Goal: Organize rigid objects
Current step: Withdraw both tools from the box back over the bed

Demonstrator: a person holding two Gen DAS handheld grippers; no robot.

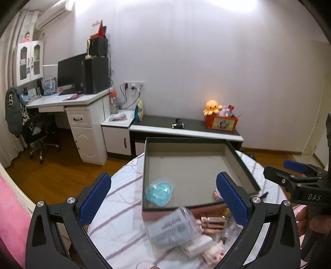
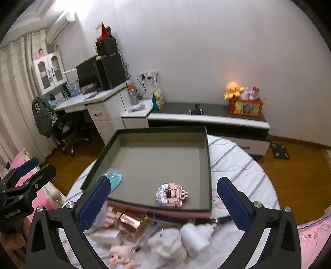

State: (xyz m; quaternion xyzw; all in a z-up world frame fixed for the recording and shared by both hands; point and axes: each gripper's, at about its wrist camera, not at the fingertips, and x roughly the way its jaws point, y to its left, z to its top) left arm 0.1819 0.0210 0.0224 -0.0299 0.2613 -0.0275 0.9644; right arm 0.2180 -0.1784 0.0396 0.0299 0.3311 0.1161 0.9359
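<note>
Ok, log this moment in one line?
left gripper: open, empty | right gripper: open, empty | tray: holds blue pouch, block toy | other items in front of tray

A home bedroom: computer desk, plush octopus, pink bedding, air conditioner.

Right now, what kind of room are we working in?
Likely a home bedroom or study: a desk with a monitor, an octopus plush on a low cabinet, and pink bedding.

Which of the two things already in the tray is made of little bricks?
The pink brick model, near the tray's front edge. The other, a smooth blue round piece, sits at the front left corner.
</note>
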